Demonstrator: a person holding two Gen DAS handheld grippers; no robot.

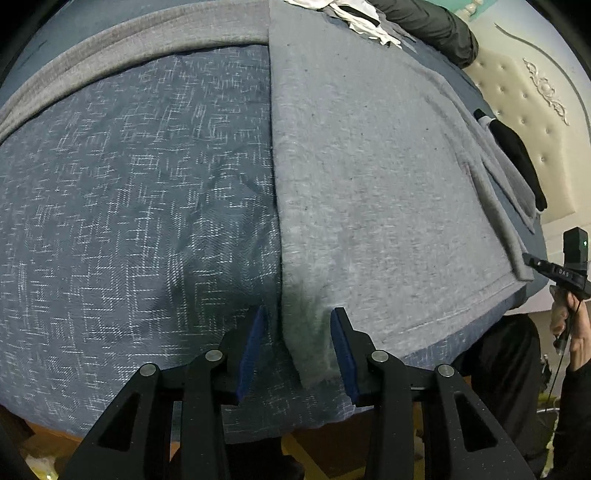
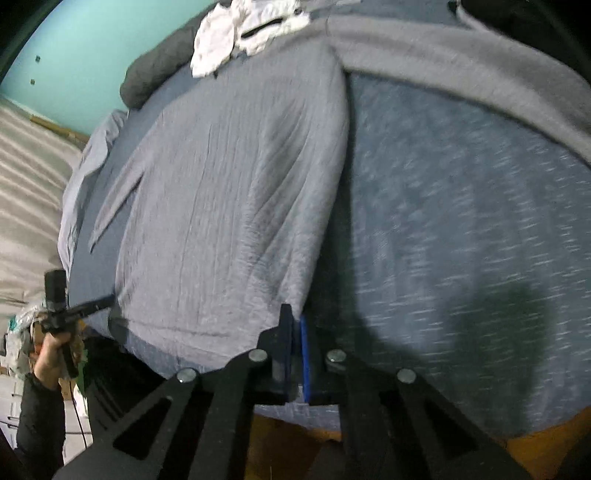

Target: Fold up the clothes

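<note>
Surface is a bed (image 1: 129, 206) with a dark blue cover flecked in white crosshatch; wood-coloured frame visible under its near edge. Cream tufted headboard (image 1: 532, 122) with carved trim at the right in the left wrist view. Teal wall (image 2: 85, 62) behind the bed in the right wrist view, pale striped curtain-like material at far left there. At the far side of the bed: a crumpled white garment (image 2: 243, 29) and a dark padded jacket (image 1: 436, 26). A small black item (image 1: 517, 158) lies on the bed beside the right edge of the grey piece.

Task item: grey long-sleeved top (image 1: 369, 177) spread flat on the bed, hem toward the near edge, one sleeve (image 1: 110, 51) stretched out sideways across the far part of the cover. Body is folded, with a straight vertical edge down the middle. Fabric looks fuzzy, lightly creased; right wrist view is motion-blurred.

Left gripper (image 1: 299, 332): fingers apart, straddling the near corner of the folded edge. Blue pads sit either side of the cloth; right pad looks against it, left pad clear, so not clamped.

Right gripper (image 2: 293, 332): clenched, pads together at the hem corner of the top. Whether cloth is actually pinched between them, can't tell; blur and the fingers hide it.

Each wrist view shows the other hand holding its gripper off the near bed edge, dark sleeve (image 2: 40, 413).
</note>
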